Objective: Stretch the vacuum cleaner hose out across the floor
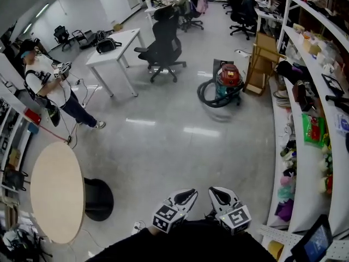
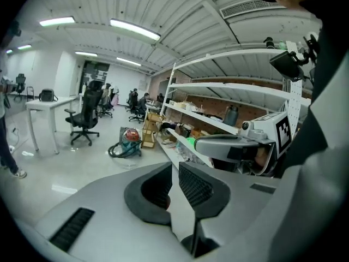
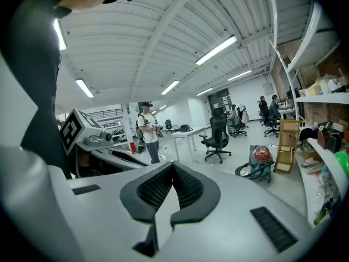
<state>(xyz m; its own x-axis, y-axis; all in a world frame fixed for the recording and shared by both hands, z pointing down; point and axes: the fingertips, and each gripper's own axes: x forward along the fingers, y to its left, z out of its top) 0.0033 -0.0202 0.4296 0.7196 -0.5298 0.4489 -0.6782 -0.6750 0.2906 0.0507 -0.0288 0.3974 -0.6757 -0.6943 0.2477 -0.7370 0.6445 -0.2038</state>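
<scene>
Left gripper, jaws together and empty, faces the distant vacuum cleaner.

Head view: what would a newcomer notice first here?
The red-topped vacuum cleaner with its dark hose coiled beside it on the floor, upper right near the shelves. At the bottom centre, the left tongs and right tongs sit side by side, both shut and empty. A person stands at the left.

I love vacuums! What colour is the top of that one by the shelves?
The vacuum cleaner's lid is red; the head view shows it best.
</scene>
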